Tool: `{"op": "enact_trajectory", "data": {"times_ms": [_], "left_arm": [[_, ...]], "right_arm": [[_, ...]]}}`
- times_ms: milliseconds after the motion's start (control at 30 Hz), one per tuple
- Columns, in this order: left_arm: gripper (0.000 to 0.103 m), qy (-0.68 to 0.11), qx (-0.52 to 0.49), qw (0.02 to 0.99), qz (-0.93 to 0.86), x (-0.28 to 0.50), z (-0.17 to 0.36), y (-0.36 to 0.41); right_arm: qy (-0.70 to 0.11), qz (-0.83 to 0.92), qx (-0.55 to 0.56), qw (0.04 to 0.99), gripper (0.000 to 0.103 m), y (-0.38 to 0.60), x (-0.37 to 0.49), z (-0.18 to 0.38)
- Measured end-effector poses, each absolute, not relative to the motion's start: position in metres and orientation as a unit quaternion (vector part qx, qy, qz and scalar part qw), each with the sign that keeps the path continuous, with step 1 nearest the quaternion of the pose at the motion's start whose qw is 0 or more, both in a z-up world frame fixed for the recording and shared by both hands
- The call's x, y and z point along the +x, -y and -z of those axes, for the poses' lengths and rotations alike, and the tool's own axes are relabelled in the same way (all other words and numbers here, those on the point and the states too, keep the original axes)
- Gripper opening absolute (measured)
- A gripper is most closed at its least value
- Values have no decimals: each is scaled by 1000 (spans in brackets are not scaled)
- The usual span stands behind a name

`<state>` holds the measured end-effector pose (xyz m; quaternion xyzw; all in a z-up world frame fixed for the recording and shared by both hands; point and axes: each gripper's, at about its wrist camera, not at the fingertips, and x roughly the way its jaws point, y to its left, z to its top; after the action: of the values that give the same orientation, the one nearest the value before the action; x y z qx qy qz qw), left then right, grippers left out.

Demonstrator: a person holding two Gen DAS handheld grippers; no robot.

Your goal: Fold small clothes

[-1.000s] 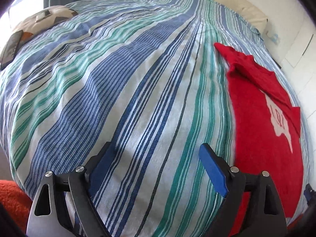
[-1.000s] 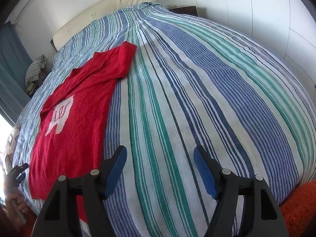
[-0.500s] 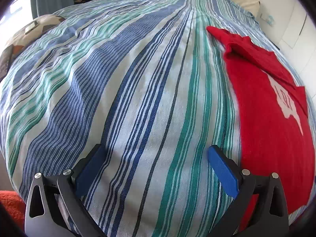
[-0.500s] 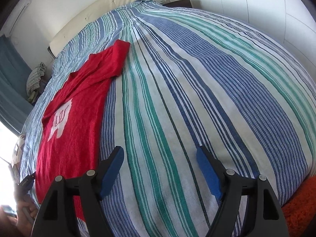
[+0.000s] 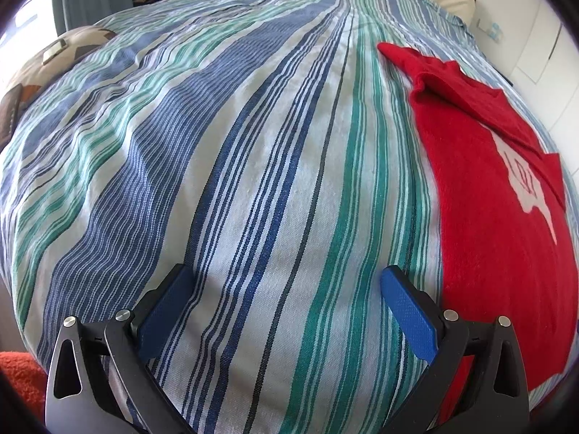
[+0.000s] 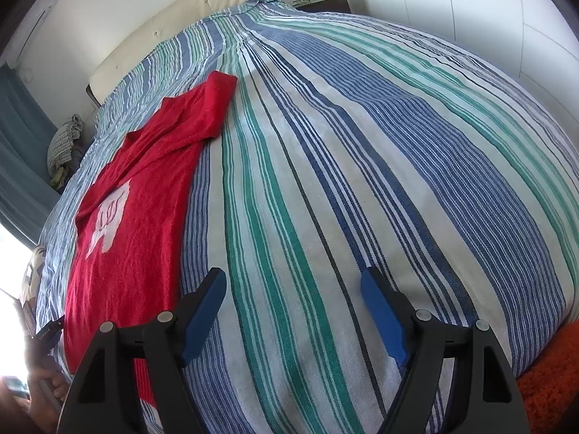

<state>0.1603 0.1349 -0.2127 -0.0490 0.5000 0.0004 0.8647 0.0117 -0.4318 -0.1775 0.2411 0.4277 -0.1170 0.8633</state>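
A red shirt with a white print lies spread on the striped bed, at the right of the left wrist view and at the left of the right wrist view. One sleeve is folded across its upper part. My left gripper is open and empty, over bare bedspread just left of the shirt's hem. My right gripper is open and empty, over bare bedspread just right of the shirt.
The blue, green and white striped bedspread covers the whole bed. A brown patterned cushion lies at the far left edge. A cream headboard and white wall are behind. Orange rug shows below the bed edge.
Both grippers have shifted slightly; the left view has turned so the shirt sits more in frame, and its jaws look a little wider. The shirt has not moved.
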Motion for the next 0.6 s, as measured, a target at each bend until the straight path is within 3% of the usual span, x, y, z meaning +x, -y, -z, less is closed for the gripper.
{"op": "enact_trajectory", "data": {"times_ms": [600], "left_arm": [[102,-503,-44,863,-2,161,213,-133]], "right_arm": [[-428,117,241,863,77,432,12,178]]}}
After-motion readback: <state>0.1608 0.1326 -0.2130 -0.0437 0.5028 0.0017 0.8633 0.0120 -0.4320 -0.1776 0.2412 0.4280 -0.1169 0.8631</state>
